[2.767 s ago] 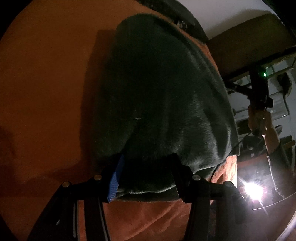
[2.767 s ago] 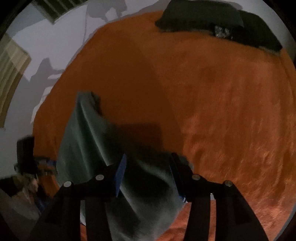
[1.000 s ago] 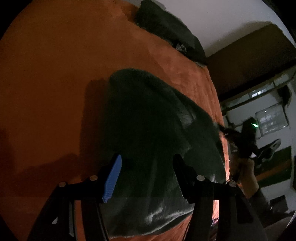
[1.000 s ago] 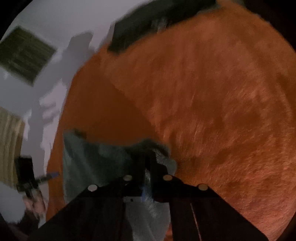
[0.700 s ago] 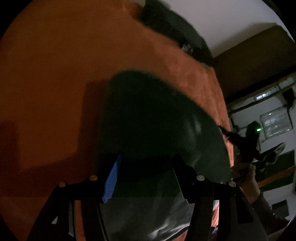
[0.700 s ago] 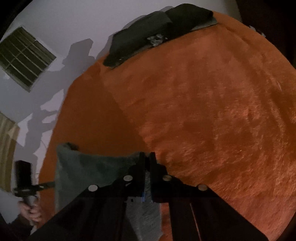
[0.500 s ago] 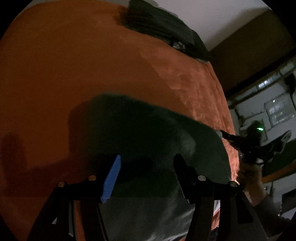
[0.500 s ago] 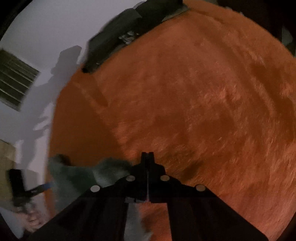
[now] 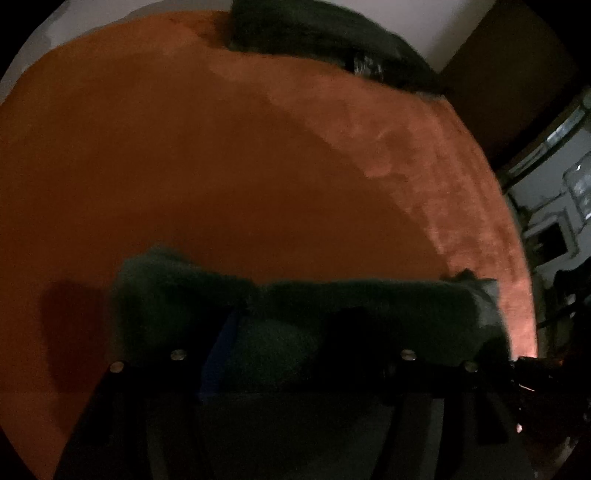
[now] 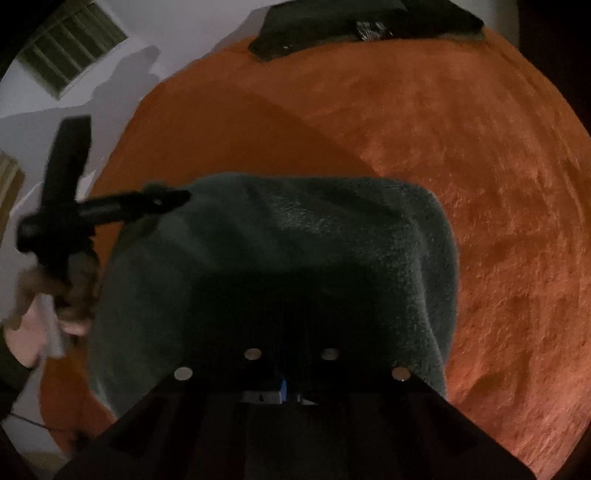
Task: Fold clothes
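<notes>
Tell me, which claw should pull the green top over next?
Probably the right claw: it is shut at the green top's near edge. The left claw is opening, with cloth between its jaws.

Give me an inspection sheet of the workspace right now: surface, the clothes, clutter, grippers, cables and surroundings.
Surface: orange fuzzy blanket, partly in shadow.
Job's things: dark green fleece garment bunched on the blanket near both grippers.
Clutter: dark folded clothes at the far edge, apart from the garment.
Grippers: left gripper has its jaws opening, fleece between them; in the right wrist view its tip sits at the garment's far left corner. Right gripper shut, fleece bunched around its fingers; whether it pinches cloth cannot be told.
Cables: thin dark cable at lower left, dim.
Surroundings: white wall, slatted vent, a hand on the left gripper's handle.
</notes>
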Action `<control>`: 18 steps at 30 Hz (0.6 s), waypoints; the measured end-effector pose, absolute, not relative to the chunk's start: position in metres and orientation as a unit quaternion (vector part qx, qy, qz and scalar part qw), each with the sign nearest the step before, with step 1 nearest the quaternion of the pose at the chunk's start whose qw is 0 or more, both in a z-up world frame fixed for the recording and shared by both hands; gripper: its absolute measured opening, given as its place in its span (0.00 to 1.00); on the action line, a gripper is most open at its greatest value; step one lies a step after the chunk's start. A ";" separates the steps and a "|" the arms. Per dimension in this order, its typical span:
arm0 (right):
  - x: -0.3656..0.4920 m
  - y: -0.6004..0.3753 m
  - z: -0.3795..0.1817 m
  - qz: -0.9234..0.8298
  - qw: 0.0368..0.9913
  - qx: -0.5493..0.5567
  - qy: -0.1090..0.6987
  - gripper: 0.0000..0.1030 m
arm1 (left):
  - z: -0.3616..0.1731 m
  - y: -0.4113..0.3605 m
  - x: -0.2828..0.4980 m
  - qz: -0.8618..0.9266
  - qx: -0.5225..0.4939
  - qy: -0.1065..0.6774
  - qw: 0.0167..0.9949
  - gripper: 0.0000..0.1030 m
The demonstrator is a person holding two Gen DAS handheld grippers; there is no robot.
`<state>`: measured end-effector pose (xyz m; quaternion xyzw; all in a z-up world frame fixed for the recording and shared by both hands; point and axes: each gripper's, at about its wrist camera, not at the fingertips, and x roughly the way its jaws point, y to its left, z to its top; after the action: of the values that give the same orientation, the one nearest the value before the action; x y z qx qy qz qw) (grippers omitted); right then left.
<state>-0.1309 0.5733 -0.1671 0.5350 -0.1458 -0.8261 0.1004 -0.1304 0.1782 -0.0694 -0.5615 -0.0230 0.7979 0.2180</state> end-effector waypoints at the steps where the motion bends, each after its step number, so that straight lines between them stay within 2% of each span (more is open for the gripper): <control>1: -0.129 0.573 -0.164 -0.831 0.097 0.530 -0.142 0.00 | -0.055 0.172 -0.119 0.802 -0.554 -0.028 0.222 0.64; 4: -0.102 0.562 -0.122 -0.866 0.094 0.485 -0.080 0.06 | -0.023 0.157 -0.063 0.814 -0.523 0.003 0.253 0.65; 6: -0.082 0.549 -0.105 -0.876 0.104 0.470 -0.025 0.13 | -0.020 0.141 -0.021 0.822 -0.509 0.031 0.255 0.67; 7: -0.072 0.546 -0.102 -0.878 0.105 0.468 -0.010 0.29 | -0.024 0.134 -0.004 0.823 -0.506 0.047 0.253 0.68; 8: -0.059 0.546 -0.101 -0.877 0.106 0.469 -0.009 0.58 | -0.028 0.126 0.014 0.825 -0.504 0.062 0.249 0.68; 10: -0.036 0.559 -0.106 -0.882 0.106 0.458 -0.038 0.80 | -0.043 0.117 0.042 0.809 -0.527 0.057 0.253 0.68; 12: -0.012 0.573 -0.111 -0.886 0.107 0.446 -0.068 0.81 | -0.060 0.109 0.066 0.791 -0.552 0.039 0.260 0.68; 15: 0.012 0.571 -0.131 -0.879 0.099 0.465 -0.043 0.82 | -0.079 0.115 0.089 0.780 -0.565 0.038 0.266 0.68; 18: 0.015 0.552 -0.155 -0.872 0.102 0.475 0.056 0.82 | -0.086 0.139 0.095 0.791 -0.542 0.086 0.270 0.69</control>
<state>0.0150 0.5516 -0.1554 0.4747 0.0562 -0.8724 0.1023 0.0949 0.1393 -0.0857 -0.5421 0.0860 0.7912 0.2696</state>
